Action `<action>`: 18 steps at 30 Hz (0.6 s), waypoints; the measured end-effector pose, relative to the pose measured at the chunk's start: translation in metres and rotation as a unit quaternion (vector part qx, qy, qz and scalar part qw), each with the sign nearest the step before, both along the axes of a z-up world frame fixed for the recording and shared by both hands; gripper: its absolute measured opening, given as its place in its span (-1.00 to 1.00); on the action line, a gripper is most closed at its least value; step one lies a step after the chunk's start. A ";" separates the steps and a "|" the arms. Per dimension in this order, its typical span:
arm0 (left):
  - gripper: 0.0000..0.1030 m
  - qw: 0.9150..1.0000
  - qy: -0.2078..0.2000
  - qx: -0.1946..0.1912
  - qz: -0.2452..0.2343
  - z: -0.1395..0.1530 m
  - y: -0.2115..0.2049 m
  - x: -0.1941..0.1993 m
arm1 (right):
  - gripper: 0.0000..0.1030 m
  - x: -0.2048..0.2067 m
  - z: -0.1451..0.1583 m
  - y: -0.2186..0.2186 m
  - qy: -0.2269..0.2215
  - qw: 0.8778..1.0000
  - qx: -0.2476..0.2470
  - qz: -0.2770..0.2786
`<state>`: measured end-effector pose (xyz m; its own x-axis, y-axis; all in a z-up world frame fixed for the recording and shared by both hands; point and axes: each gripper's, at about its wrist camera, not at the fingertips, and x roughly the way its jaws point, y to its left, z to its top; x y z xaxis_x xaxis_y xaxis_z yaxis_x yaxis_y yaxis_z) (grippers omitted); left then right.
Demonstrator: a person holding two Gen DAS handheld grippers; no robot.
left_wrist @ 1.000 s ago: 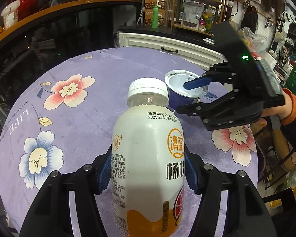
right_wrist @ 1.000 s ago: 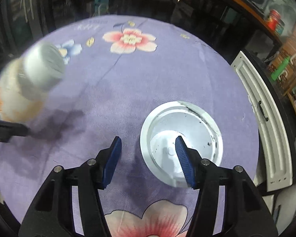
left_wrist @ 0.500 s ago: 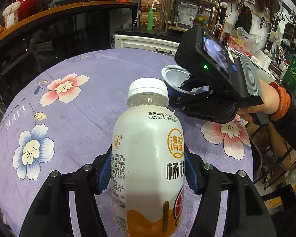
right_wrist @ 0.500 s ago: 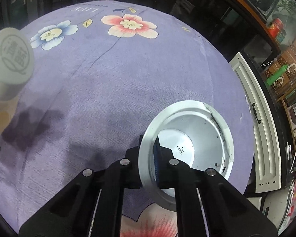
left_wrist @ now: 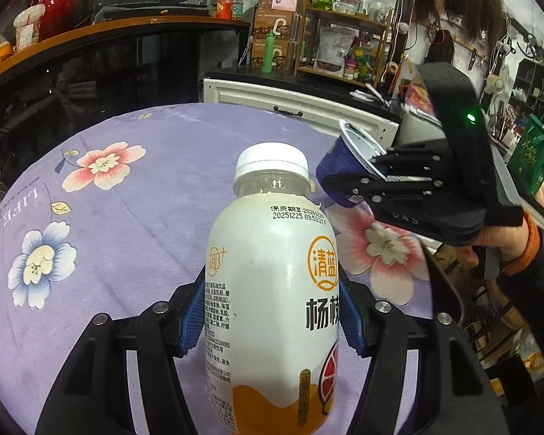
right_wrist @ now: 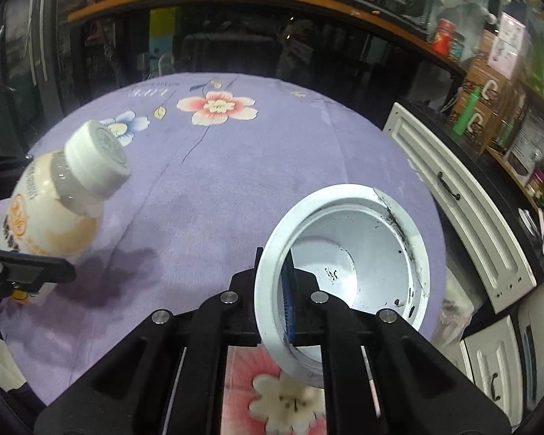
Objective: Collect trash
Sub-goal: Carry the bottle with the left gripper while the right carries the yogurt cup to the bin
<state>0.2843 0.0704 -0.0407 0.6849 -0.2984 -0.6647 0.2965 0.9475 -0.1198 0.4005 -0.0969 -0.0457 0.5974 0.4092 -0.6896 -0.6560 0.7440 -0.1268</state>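
My left gripper (left_wrist: 272, 311) is shut on a white drink bottle (left_wrist: 272, 290) with a white cap and orange label, held above the table. The bottle also shows at the left of the right wrist view (right_wrist: 54, 214). My right gripper (right_wrist: 275, 290) is shut on the rim of an empty blue yogurt cup (right_wrist: 348, 264) with a white inside, one finger inside and one outside. In the left wrist view the cup (left_wrist: 339, 168) hangs tilted above the table, held by the right gripper (left_wrist: 377, 177).
A round table with a purple flowered cloth (left_wrist: 134, 195) lies below both grippers. A white cabinet (right_wrist: 464, 203) stands past its far right edge. Dark glass counters and crowded shelves (left_wrist: 330, 50) lie behind.
My right gripper closed on the cup's rim and lifted it off the table, tilting it. My left gripper kept hold of the bottle and the view rose slightly.
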 end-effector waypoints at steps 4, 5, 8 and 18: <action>0.18 1.000 -0.014 -0.008 -0.016 0.004 -0.024 -0.008 | -0.82 -0.023 0.008 -0.039 -0.001 0.999 0.041 -0.024; 0.18 1.000 -0.017 -0.009 -0.020 0.004 -0.030 -0.009 | -0.82 -0.028 0.009 -0.047 -0.001 0.998 0.047 -0.030; 0.18 0.999 -0.022 -0.014 -0.040 0.005 -0.054 -0.014 | -0.82 -0.045 0.008 -0.079 0.002 0.996 0.067 -0.054; 0.18 0.992 -0.023 -0.030 -0.123 -0.003 -0.140 -0.027 | -0.82 -0.090 -0.022 -0.179 0.020 0.983 0.092 -0.155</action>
<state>0.2570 -0.0697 -0.0433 0.6162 -0.4982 -0.6100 0.5241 0.8375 -0.1546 0.3107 -0.2760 -0.0681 0.6863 0.3318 -0.6472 -0.3964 0.9167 0.0496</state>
